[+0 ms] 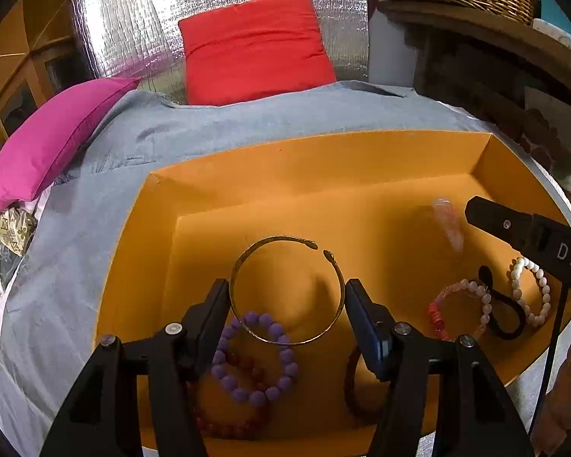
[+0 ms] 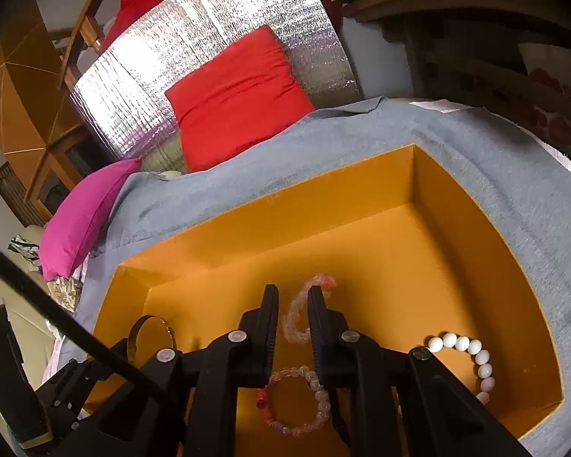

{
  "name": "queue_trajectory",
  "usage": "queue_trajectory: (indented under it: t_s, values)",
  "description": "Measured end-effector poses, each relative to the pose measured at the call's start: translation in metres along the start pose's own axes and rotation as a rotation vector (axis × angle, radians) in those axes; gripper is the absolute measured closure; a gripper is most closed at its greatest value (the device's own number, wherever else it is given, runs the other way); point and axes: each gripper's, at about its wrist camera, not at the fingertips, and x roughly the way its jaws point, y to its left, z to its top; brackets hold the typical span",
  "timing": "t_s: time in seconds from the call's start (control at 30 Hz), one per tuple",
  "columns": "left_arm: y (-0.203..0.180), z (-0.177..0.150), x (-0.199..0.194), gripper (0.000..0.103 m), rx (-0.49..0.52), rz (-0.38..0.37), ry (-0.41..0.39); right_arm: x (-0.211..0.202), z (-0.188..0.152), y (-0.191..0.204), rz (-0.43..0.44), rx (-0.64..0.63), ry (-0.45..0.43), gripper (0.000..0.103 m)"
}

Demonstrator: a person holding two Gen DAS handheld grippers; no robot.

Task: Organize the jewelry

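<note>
Left wrist: bangle [image 1: 287,289] between tongs [image 1: 287,304] (touching)

Matt orange cardboard box [image 1: 217,198] on woven grey cloth [image 1: 95,228]; polished gold metal open bangle [image 1: 243,262]; frosted lilac bead bracelet [image 1: 285,377]; glossy white bead bracelet [image 2: 472,346]; crinkled silver foil panel [image 2: 217,23]; matt black plastic gripper fingers [image 2: 266,327].

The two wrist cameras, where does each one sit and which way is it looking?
Left wrist: on the left gripper, looking down into the orange box; its jaws flank a gold bangle.
Right wrist: on the right gripper, same downward angle; a clear pink bracelet blurs between its narrow jaws.
Shared: box, bangle, white bead bracelet, red cushion.
</note>
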Motion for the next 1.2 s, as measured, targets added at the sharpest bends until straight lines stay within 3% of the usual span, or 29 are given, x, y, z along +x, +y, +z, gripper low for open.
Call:
queue_trajectory:
  t_s: [0.53, 0.63, 0.73, 0.8, 0.87, 1.07, 1.2]
  values:
    - [0.001, 0.002, -0.002, 0.039, -0.003, 0.022, 0.019, -0.003, 0.0, -0.004, -0.017, 0.011, 0.004, 0.085]
    - [0.001, 0.003, -0.01, 0.03, -0.007, 0.026, 0.006, -0.009, 0.002, -0.004, -0.014, 0.013, -0.004, 0.085]
    - [0.003, 0.004, -0.024, 0.03, -0.008, 0.037, -0.021, -0.02, 0.004, -0.001, -0.025, -0.006, -0.022, 0.076]
    - [0.005, 0.005, -0.033, 0.029, -0.013, 0.044, -0.033, -0.03, 0.005, 0.0, -0.026, -0.01, -0.039, 0.059]
    - [0.007, 0.003, -0.047, 0.029, -0.022, 0.048, -0.05, -0.044, 0.006, 0.001, -0.033, -0.014, -0.062, 0.052]
    - [0.026, -0.005, -0.101, 0.029, -0.067, 0.026, -0.11, -0.092, 0.003, 0.012, -0.08, -0.098, -0.093, 0.052]
    - [0.038, -0.011, -0.138, 0.027, -0.11, 0.025, -0.154, -0.124, 0.0, 0.017, -0.091, -0.124, -0.058, 0.05]
